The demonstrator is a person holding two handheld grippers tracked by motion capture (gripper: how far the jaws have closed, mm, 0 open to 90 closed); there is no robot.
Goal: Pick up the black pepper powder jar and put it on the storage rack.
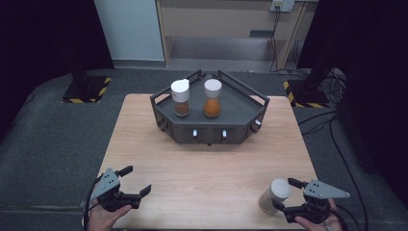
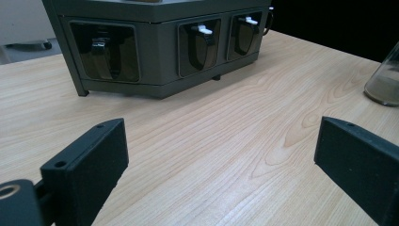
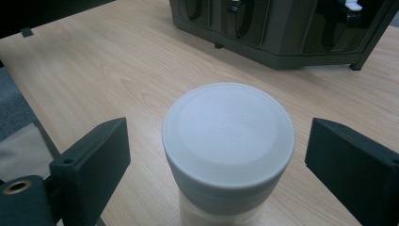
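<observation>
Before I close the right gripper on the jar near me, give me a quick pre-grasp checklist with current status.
1. Right gripper open: ok.
2. White-lidded jar between its jaws, gaps both sides: ok.
3. Jar upright on table: ok.
4. Left gripper open, holding nothing, apart from jar: ok.
5. Room on rack beside brown-spice jar and orange-spice jar: ok.
6. Jaw height on the jar body: cannot tell.

Lab or test room; beyond the left gripper (image 1: 129,187): dark curtains (image 1: 43,33), hazard-striped stand bases (image 1: 85,89), loose floor cables (image 1: 332,125).
</observation>
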